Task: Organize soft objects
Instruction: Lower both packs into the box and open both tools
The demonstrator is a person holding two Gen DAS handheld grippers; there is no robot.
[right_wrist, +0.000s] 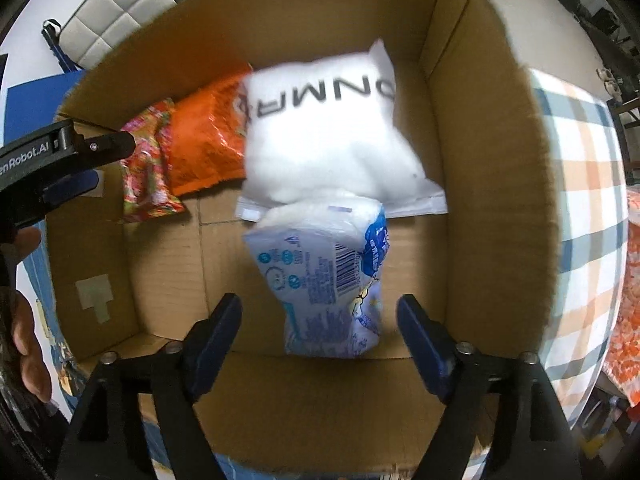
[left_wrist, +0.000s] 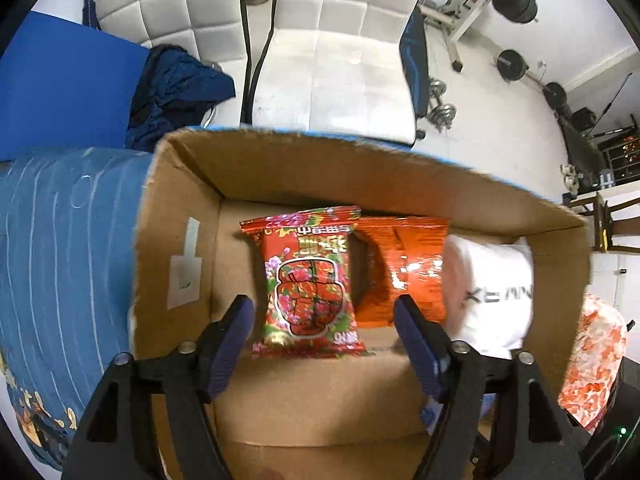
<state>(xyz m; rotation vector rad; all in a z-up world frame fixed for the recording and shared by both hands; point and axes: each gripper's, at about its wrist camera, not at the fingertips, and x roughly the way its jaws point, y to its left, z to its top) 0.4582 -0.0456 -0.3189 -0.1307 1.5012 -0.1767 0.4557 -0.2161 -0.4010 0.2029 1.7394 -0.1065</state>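
Cardboard box [left_wrist: 180,216] as landmark: red packet [left_wrist: 312,284] inside, left claw [left_wrist: 324,312] spread, clear. Right claw [right_wrist: 320,312] wide over blue pack [right_wrist: 328,280]. Lift straight, avoid snagging.

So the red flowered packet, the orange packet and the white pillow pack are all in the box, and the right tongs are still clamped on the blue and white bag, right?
Not quite. The right wrist view shows the right tongs open, with the blue and white bag lying free between them in the cardboard box. The rest holds: the red flowered packet, orange packet and white pillow pack are in the box.
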